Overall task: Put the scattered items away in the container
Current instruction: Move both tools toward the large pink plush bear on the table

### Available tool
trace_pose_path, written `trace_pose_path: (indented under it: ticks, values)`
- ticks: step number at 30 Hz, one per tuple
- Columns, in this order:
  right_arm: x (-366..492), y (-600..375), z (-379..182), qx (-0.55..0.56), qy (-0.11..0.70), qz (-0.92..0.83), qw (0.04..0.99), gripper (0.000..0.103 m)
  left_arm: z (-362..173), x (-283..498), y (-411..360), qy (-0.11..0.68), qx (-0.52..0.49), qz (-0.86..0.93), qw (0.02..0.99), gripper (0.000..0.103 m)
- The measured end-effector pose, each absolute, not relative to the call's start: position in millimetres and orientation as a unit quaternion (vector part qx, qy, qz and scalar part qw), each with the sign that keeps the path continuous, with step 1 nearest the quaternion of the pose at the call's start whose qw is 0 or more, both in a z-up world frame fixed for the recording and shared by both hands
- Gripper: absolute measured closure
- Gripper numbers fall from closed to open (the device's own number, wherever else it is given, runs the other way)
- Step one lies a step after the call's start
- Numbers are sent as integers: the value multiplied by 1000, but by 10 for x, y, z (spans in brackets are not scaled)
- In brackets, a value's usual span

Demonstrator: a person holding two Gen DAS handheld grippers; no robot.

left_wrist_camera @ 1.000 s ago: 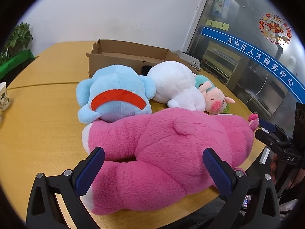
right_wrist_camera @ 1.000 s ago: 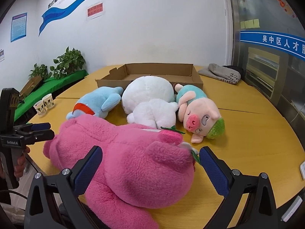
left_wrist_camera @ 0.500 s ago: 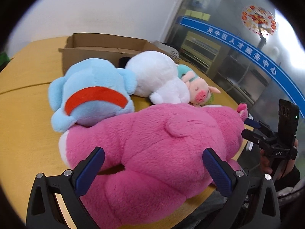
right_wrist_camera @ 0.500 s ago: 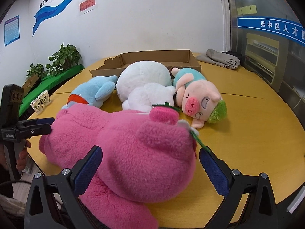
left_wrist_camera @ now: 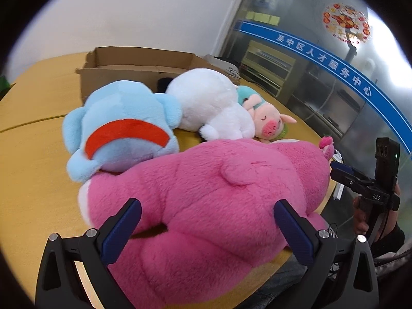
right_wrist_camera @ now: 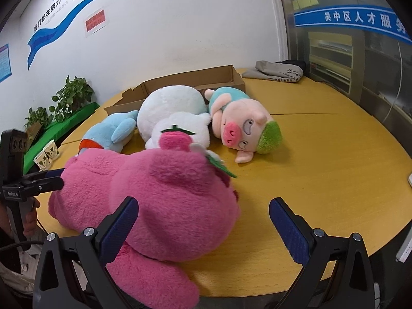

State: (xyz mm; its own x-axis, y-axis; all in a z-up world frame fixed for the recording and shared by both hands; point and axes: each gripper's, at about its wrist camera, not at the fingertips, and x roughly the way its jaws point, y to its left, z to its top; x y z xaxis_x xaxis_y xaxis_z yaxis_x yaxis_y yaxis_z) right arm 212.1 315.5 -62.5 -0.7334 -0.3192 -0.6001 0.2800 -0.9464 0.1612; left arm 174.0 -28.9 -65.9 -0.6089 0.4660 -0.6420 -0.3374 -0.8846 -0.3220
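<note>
Well, the big pink plush bear (left_wrist_camera: pixel 213 206) lies on its side along the near edge of the yellow wooden desk (right_wrist_camera: pixel 322 170), fluffy, with a small strawberry tuft and a green leaf on its head. The left claw (left_wrist_camera: pixel 207 228) stands wide open, its blue pads on either side of the bear's hind end and gripping nothing. The right claw (right_wrist_camera: pixel 203 225) is spread just as wide at the head end; its left pad sits against the pink fur and its right pad hangs over bare desk, so it has hold of nothing either.

Behind the bear, toward the middle of the desk, lie three more toys pressed together: a light blue plush (left_wrist_camera: pixel 121 128) with a red band, touching the bear's back; a white plush (left_wrist_camera: pixel 211 103) beside it; and a pink pig plush (right_wrist_camera: pixel 239 126) in a teal top with a green cap, lying on its side against the white one. The cardboard box (left_wrist_camera: pixel 123 64), shallow and open-topped, sits behind them toward the far edge; there seems to be something dark at its near wall, though I cannot make it out.

Two paper cups (right_wrist_camera: pixel 47 154) stand at the desk's left edge, with potted plants (right_wrist_camera: pixel 69 100) beyond, and a folded grey cloth (right_wrist_camera: pixel 278 72) lies near the far right edge. The wall is white with blue lettering; glass panels with a blue banner stand to the right.

The right half of the desk is open wood up to its curved edge.
</note>
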Motion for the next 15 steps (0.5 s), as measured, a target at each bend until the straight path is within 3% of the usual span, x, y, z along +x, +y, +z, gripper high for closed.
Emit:
trace_pose_path:
  ticks: [5, 15]
  values:
    - [1979, 3234, -721, 333, -48, -922, 192, 0, -786, 1826, -467, -116, -399, 891, 183, 0]
    - [1651, 3087, -779, 353, -73, -885, 293, 0, -853, 1881, -651, -145, -399, 883, 200, 1]
